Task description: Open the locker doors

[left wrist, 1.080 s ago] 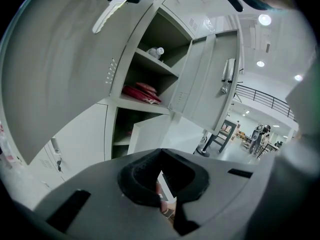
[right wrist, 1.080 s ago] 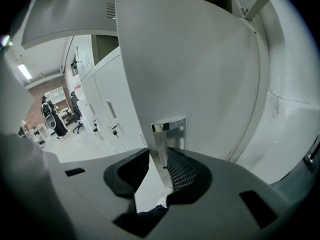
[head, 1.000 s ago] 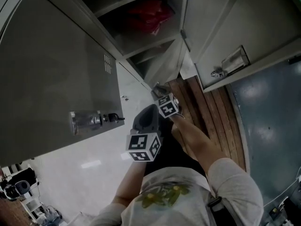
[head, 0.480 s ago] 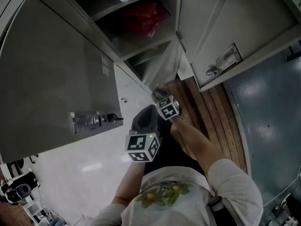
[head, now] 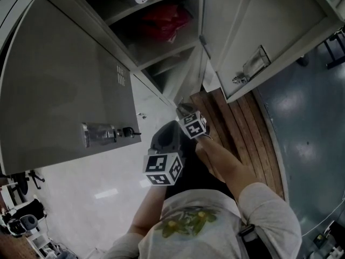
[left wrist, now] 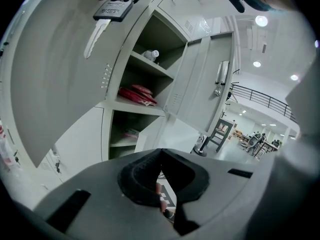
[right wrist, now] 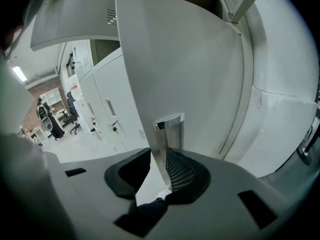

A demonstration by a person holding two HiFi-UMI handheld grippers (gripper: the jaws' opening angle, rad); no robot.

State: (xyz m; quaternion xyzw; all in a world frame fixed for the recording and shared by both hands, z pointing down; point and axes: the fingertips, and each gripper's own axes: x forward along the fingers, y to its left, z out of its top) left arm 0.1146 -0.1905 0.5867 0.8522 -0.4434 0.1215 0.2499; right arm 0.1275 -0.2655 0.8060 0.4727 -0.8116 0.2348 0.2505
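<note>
Now my right hand-held gripper (right wrist: pixel 159 174) is clamped on the free edge of the lower door (right wrist: pixel 190 69), just beside its chrome handle (right wrist: pixel 170 129). My left hand-held gripper (left wrist: pixel 160 156) is closed on nothing, close by. Above, the left door (head: pixel 64 80) and right door (head: pixel 269 20) already stand wide. I judge the pull should follow the hinge arc, with the grip square to the edge so the thin sheet cannot slip out.

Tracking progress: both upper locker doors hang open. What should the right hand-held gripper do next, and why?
Probably swing the lower door farther out: its edge, beside the chrome handle, sits between the jaws of the right hand-held gripper, and it looks only partly open, while the upper-left door and upper-right door hang wide.
</note>
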